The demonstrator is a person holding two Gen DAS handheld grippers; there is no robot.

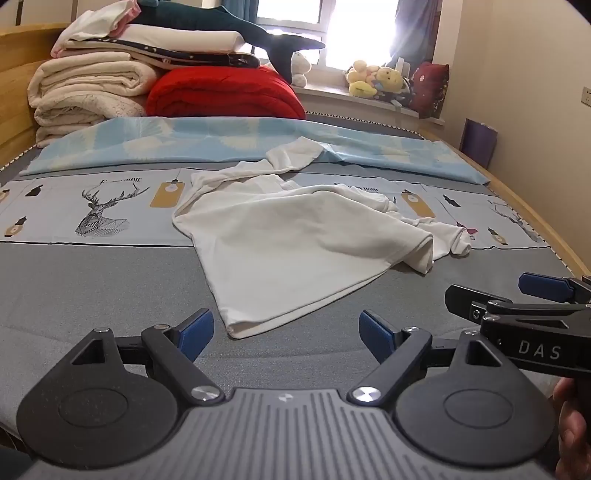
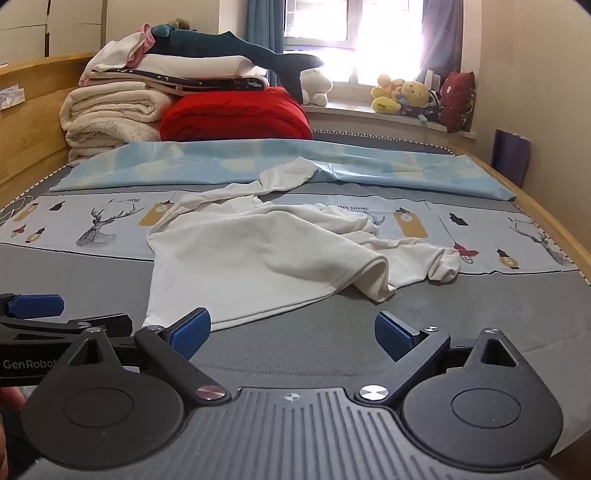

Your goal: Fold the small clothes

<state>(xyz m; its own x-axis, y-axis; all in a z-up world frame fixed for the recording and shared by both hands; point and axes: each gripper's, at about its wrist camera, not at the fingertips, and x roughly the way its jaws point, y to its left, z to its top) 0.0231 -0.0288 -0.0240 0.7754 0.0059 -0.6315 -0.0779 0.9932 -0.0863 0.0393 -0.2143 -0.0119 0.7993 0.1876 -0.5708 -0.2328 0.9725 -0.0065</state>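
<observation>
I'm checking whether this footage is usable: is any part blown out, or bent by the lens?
Left wrist view: the window is blown out, bed edges bow, corners vignette; the white garment stays readable. Right wrist view: the same glare at the window, same fisheye curving, garment sharp.

The bed point(image 1: 92, 288) has a wooden frame and a grey cover. A printed sheet point(image 1: 110, 210) with deer crosses its middle, and a light blue sheet point(image 1: 221, 142) lies beyond. A crumpled white shirt point(image 1: 280, 236) rests across the grey cover and both sheets. At the head sit folded cream blankets point(image 1: 85, 96) beside a red quilt point(image 1: 225, 94).
</observation>
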